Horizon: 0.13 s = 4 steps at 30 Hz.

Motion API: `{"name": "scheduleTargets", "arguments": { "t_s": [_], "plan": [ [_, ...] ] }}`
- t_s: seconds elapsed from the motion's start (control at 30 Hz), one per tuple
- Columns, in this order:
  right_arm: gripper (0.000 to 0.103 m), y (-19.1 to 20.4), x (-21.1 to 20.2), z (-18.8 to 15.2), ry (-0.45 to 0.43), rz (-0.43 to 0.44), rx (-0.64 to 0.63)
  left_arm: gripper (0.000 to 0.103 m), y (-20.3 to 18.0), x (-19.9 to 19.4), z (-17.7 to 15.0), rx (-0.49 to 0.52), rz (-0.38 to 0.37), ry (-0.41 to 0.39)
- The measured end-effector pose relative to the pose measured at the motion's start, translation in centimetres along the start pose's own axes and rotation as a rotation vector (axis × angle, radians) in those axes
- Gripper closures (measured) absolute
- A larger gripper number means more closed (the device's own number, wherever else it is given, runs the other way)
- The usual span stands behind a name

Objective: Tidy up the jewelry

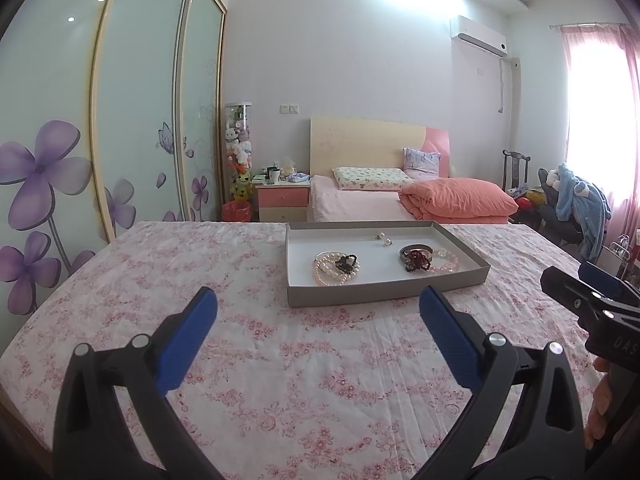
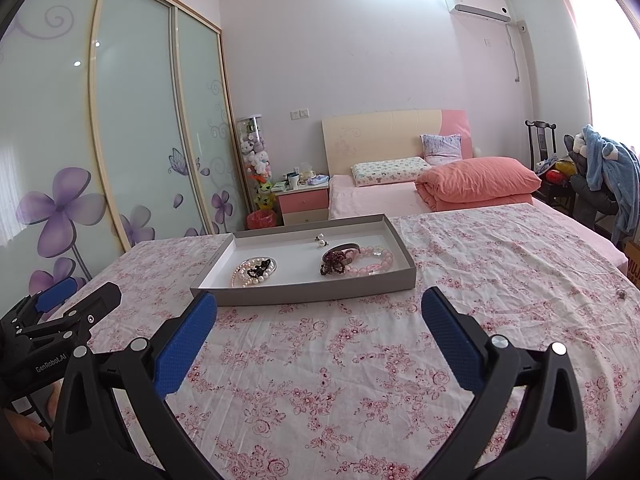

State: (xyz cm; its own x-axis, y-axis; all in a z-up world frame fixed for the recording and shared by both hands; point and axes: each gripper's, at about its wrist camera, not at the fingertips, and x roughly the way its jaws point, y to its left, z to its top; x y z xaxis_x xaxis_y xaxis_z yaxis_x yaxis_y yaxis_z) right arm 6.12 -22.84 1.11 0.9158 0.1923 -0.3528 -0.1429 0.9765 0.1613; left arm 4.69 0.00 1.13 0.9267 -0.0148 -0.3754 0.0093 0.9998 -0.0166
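Note:
A shallow grey tray (image 1: 384,294) (image 2: 304,294) sits on the flowered cloth. Inside lie a pearl strand with a dark bead piece (image 1: 335,267) (image 2: 254,272), a dark bangle with dark red beads (image 1: 416,257) (image 2: 340,257), a pink bead bracelet (image 1: 447,261) (image 2: 374,262) and two small pearl earrings (image 1: 383,239) (image 2: 320,240). My left gripper (image 1: 318,310) is open and empty, short of the tray's front wall. My right gripper (image 2: 319,312) is open and empty, also just short of the tray. Each gripper shows at the edge of the other's view.
The flowered cloth (image 1: 280,360) covers a wide table. Behind it stand a bed (image 1: 360,200) with an orange quilt, a pink nightstand (image 1: 282,198), a sliding wardrobe (image 1: 120,120) at the left, and a chair with clothes (image 1: 576,204) at the right. A small dark item (image 2: 621,293) lies on the cloth at far right.

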Motion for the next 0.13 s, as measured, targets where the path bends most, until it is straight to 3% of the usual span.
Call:
{"name": "scheduleTargets", "arguments": {
  "t_s": [0.13],
  "plan": [
    [0.002,0.00,0.00,0.01,0.000,0.000,0.000,0.004,0.07,0.06,0.10,-0.001,-0.001,0.002]
  ]
}}
